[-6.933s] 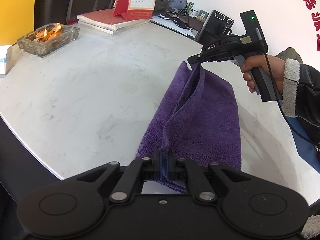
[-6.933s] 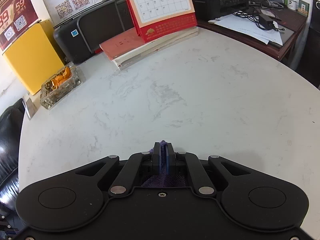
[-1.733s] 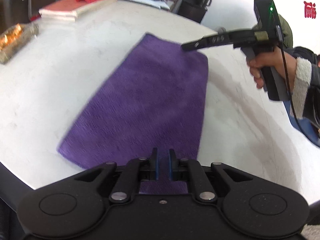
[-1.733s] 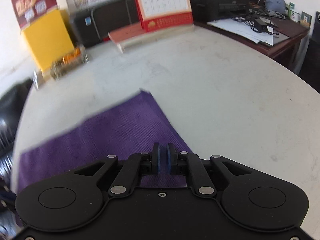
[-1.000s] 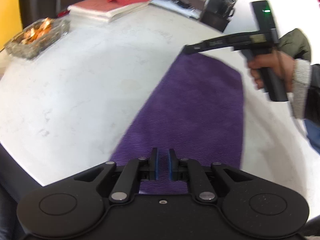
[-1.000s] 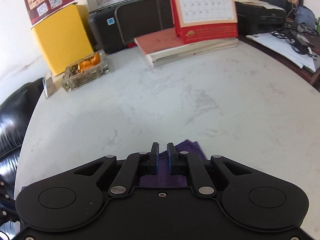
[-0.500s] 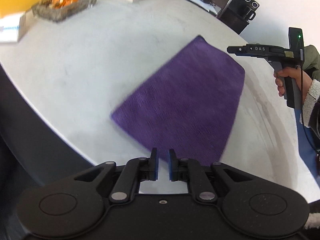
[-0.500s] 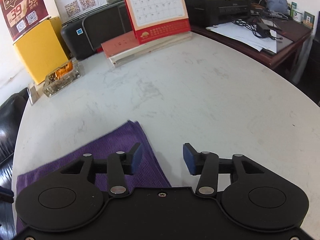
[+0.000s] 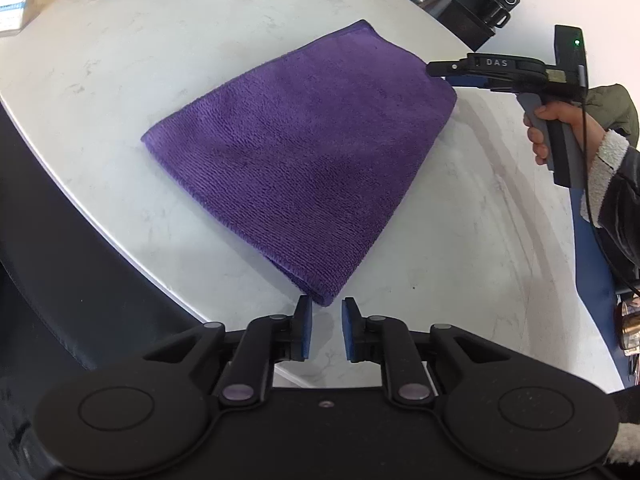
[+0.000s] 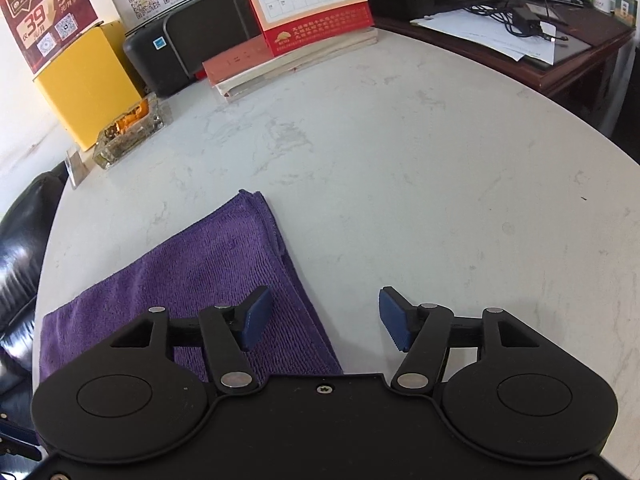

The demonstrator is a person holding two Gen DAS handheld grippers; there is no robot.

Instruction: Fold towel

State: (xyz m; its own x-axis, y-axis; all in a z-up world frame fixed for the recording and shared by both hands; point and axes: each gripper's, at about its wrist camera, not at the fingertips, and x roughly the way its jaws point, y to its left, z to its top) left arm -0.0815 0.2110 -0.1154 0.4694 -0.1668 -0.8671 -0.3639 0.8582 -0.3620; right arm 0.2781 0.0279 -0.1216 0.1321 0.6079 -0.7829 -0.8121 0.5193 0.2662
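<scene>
The purple towel (image 9: 304, 152) lies flat on the white marble table (image 9: 168, 40), already doubled: a layered edge shows along its side in the right wrist view (image 10: 224, 280), and the fold looks neat, with corners lined up. At least one fold is done, I judge; whether another is meant cannot be told from the task line alone.

In the left wrist view the left gripper (image 9: 325, 326) sits at 6 o'clock of the towel, just off its near corner. Its jaws have just been opening and now stand slightly apart with nothing between them. The right gripper (image 9: 448, 74) hangs at about 2 o'clock of the towel, by the far right corner. In its own view (image 10: 324, 320) its jaws have just been opening and stand wide, one pad over the cloth, the other over bare table, gripping nothing.

Both corners look released. If a further fold is wanted, each gripper would need a fresh hold on a corner.

Beyond the towel, at about 11 o'clock, stands a glass ashtray (image 10: 130, 136).
</scene>
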